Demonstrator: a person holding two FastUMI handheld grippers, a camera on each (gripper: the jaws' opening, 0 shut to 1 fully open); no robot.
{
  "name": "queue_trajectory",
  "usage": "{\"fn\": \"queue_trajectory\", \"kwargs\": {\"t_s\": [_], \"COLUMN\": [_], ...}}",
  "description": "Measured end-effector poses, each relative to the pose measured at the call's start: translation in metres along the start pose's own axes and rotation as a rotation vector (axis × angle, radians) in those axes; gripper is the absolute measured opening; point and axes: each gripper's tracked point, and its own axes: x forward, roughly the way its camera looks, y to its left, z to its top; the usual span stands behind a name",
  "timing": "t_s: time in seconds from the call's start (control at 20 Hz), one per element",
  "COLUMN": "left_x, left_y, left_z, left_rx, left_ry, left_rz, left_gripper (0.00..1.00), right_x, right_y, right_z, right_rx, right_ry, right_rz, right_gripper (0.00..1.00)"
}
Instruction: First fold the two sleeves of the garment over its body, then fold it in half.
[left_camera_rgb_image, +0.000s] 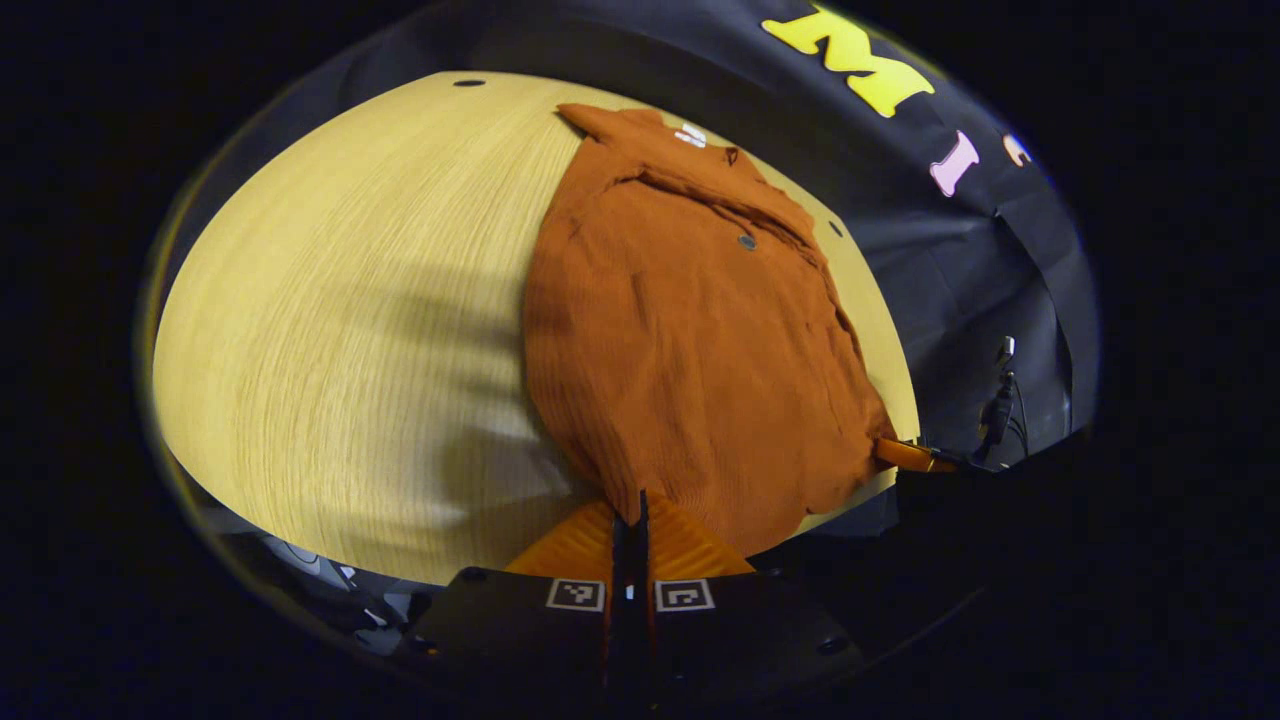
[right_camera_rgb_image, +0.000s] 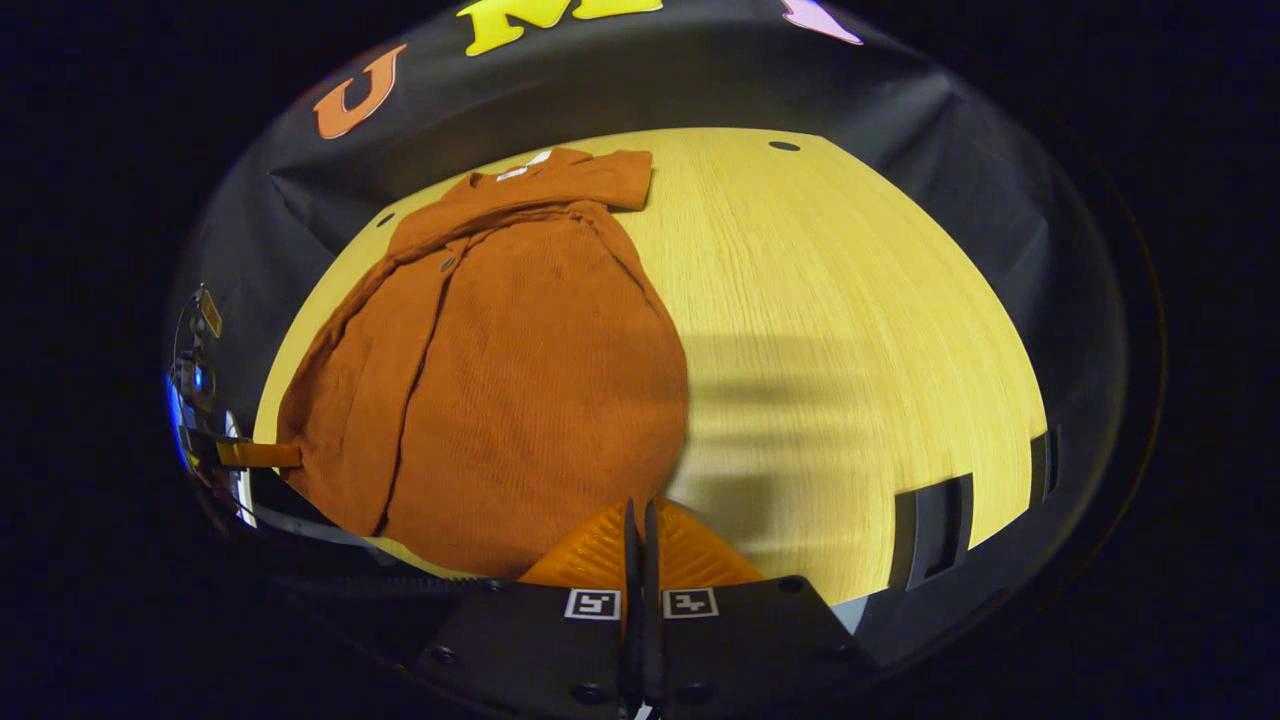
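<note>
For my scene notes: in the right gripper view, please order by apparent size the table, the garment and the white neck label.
1. table, largest.
2. garment, somewhat smaller, covering the table's left part.
3. white neck label, tiny; it also lies farthest away.

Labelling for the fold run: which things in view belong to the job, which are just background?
Job:
- orange garment, sleeves already folded over its body
- left gripper, fingers together
- right gripper, fingers together

Background:
- wooden table
- black cloth wall
- table's cable holes
</note>
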Motion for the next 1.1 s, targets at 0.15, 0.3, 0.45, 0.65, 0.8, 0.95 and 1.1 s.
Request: {"fn": "queue_trajectory", "kwargs": {"t_s": [0.15, 0.3, 0.45, 0.65, 0.8, 0.95, 1.1], "left_x": [-0.017, -0.025, -0.036, -0.046, -0.051, -0.051, -0.044], "left_y": [-0.015, -0.034, -0.039, -0.055, -0.069, -0.074, -0.075], "left_z": [0.026, 0.054, 0.087, 0.165, 0.222, 0.281, 0.344], "left_rx": [0.064, 0.135, 0.303, 0.353, 0.327, 0.337, 0.349], "left_ry": [-0.062, -0.124, -0.188, -0.332, -0.406, -0.466, -0.507], "left_rz": [-0.024, -0.036, 0.019, 0.035, 0.005, -0.006, 0.003], "left_gripper": [0.05, 0.04, 0.05, 0.04, 0.04, 0.04, 0.04], "right_x": [-0.014, -0.021, -0.027, -0.037, -0.051, -0.054, -0.044], "right_y": [0.004, 0.008, 0.012, 0.033, 0.053, 0.071, 0.09], "right_z": [0.034, 0.072, 0.111, 0.185, 0.252, 0.321, 0.388], "right_rx": [0.033, 0.065, 0.063, 0.035, -0.009, -0.081, -0.116], "right_ry": [-0.072, -0.148, -0.217, -0.335, -0.422, -0.495, -0.542], "right_rz": [0.028, 0.044, 0.051, 0.08, 0.122, 0.14, 0.162], "right_gripper": [0.01, 0.01, 0.01, 0.01, 0.01, 0.0, 0.0]}}
